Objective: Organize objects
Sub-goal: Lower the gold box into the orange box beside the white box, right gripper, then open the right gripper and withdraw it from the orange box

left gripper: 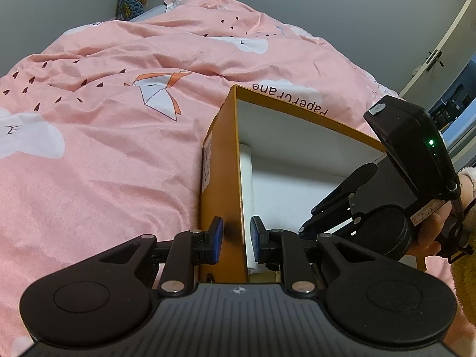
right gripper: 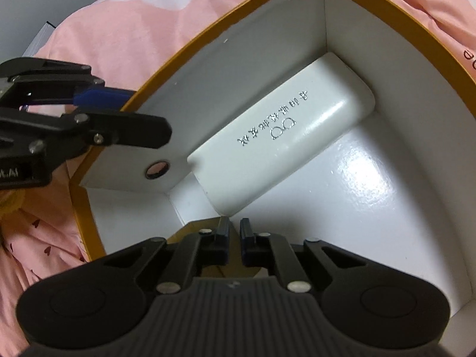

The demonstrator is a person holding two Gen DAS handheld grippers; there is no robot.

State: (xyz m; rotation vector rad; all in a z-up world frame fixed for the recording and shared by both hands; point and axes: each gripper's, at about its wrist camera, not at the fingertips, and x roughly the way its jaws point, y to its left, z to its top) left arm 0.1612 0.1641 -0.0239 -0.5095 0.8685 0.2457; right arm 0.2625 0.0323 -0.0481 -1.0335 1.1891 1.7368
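The orange cardboard box with a white glossy interior (left gripper: 221, 160) rests open-topped on the pink printed duvet (left gripper: 98, 160). The left gripper (left gripper: 236, 236) straddles the box's near side wall: one blue-padded finger stands outside the wall, the other inside, with a visible gap to the wall on each side, so the fingers are spread and not yet pinching. The right gripper (right gripper: 234, 235) is positioned over the box interior with its fingers drawn nearly together around a narrow slit and holding nothing. The white rounded plastic case with embossed lettering (right gripper: 279, 136) lies on the box floor, pressed along one side wall with its far end in a corner. Its long axis runs diagonally away from the right gripper's fingertips, and its near end sits just ahead of them, making the right gripper the nearer tool. In the right wrist view, the left gripper (right gripper: 98, 98) appears at the rim above a round finger hole (right gripper: 157, 169) in the wall. Open floor remains on the case's free side; the wall side offers no finger clearance.
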